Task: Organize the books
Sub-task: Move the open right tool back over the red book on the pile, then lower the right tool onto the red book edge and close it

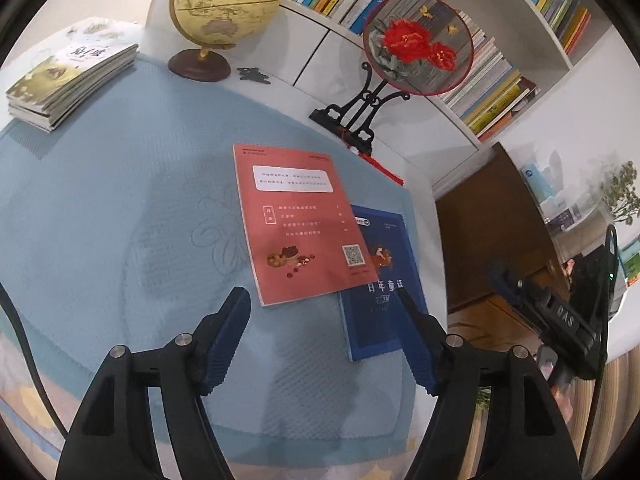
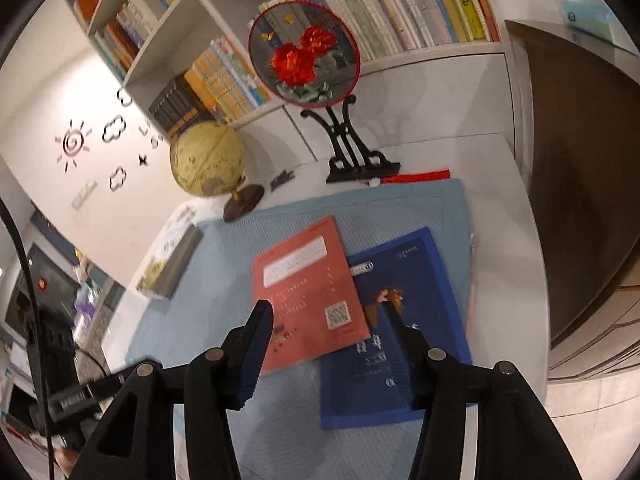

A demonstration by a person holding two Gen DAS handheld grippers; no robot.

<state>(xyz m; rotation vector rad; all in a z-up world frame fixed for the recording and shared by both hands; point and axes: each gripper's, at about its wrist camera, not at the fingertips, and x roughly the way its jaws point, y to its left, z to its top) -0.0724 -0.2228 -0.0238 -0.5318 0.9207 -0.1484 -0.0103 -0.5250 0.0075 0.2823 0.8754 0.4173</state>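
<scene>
A salmon-red book lies flat on the light blue mat, its corner overlapping a dark blue book to its right. A stack of several books sits at the mat's far left. My left gripper hovers open above the near edges of both flat books, nothing between its fingers. My right gripper is open over the same two books, holding nothing. The other hand-held gripper shows at each view's edge.
A globe and a round embroidered fan on a black stand stand behind the mat. White bookshelves full of books line the wall. A brown door is at right.
</scene>
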